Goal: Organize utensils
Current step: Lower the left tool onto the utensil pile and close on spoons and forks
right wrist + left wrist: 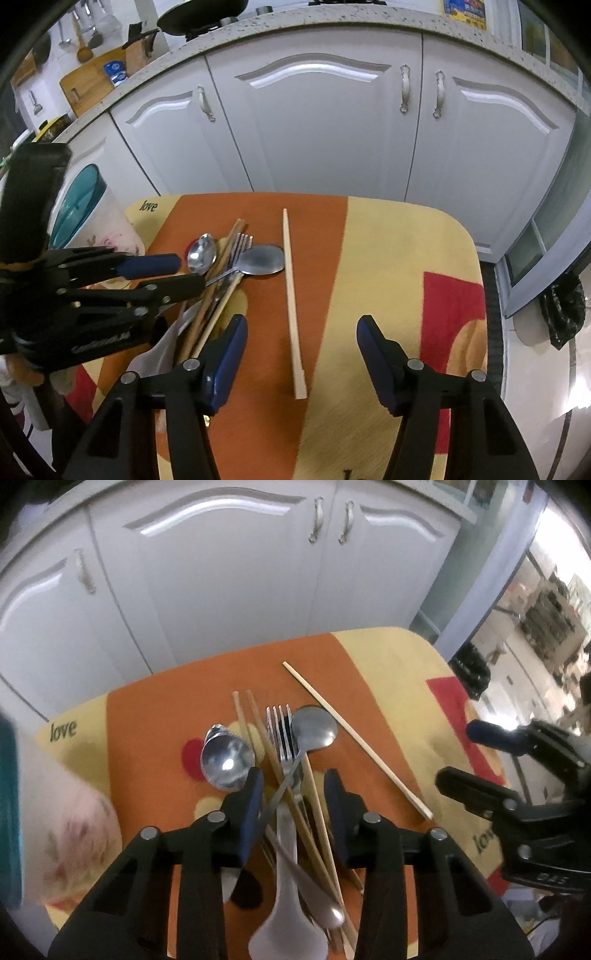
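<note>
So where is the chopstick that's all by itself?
The lone chopstick lies flat on the orange part of the cloth, right of the utensil pile, in front of the open right gripper.

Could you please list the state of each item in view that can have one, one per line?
Left hand-held gripper: open, straddling the utensil pile.
Right hand-held gripper: open, around the lone chopstick.
Lone chopstick: flat on the cloth, apart from the pile.
Fork: flat, tines pointing away, in the pile.
Cabinet doors: closed.
</note>
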A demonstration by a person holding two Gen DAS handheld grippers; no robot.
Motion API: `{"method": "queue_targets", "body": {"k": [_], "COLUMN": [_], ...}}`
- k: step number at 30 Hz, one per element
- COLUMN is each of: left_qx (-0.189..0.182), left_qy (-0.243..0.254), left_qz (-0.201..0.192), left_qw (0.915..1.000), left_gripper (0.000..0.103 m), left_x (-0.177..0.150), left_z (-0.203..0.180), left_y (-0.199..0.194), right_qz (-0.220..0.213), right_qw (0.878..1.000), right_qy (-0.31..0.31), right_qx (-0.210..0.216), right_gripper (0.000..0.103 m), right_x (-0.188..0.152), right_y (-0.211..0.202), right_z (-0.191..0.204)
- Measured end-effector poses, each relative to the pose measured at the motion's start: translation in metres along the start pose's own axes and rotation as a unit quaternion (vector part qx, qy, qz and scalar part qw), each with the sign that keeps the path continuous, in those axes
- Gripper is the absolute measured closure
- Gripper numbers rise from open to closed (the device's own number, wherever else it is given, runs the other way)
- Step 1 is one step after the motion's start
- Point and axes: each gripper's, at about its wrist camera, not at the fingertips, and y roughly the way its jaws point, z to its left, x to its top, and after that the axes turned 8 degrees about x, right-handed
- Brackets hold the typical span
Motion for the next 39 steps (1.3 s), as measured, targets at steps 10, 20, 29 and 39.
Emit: {"method": "queue_targets", "body": {"k": [10, 20, 29, 39], "left_qx": [0.032, -0.017, -0.014, 0.040], "left_qy": [0.055, -0.023, -0.053, 0.044], "left_qz": [0.037, 0.025, 0.010, 0.013], "left_qw": [0.9973, 0.9993, 0.9984, 0.9981], "left_gripper": [0.094, 0.100, 0.100, 0.079], "left_x": [0.013, 0.005, -0.005, 0.008], "left_z": [-0.017, 0.016, 0.033, -0.003], "left_y": [0.034, 0.010, -0.011, 0.022], "right_qz": [0.007, 0.016, 0.040, 0.050], "right_qw": [1.000, 0.999, 0.999, 0.999], "right_qy": [0.021, 0.018, -0.009, 0.015], "right_qx": [0.012, 0.021, 0.011, 0.009], "right_gripper": [0.043, 0.051, 0.058, 0.058], "right_x": [0.007, 0.021, 0.047, 0.031], "right_y": [0.013, 0.031, 0.071, 0.062], "right_z": [-0.019, -0.019, -0.010, -0.024]}}
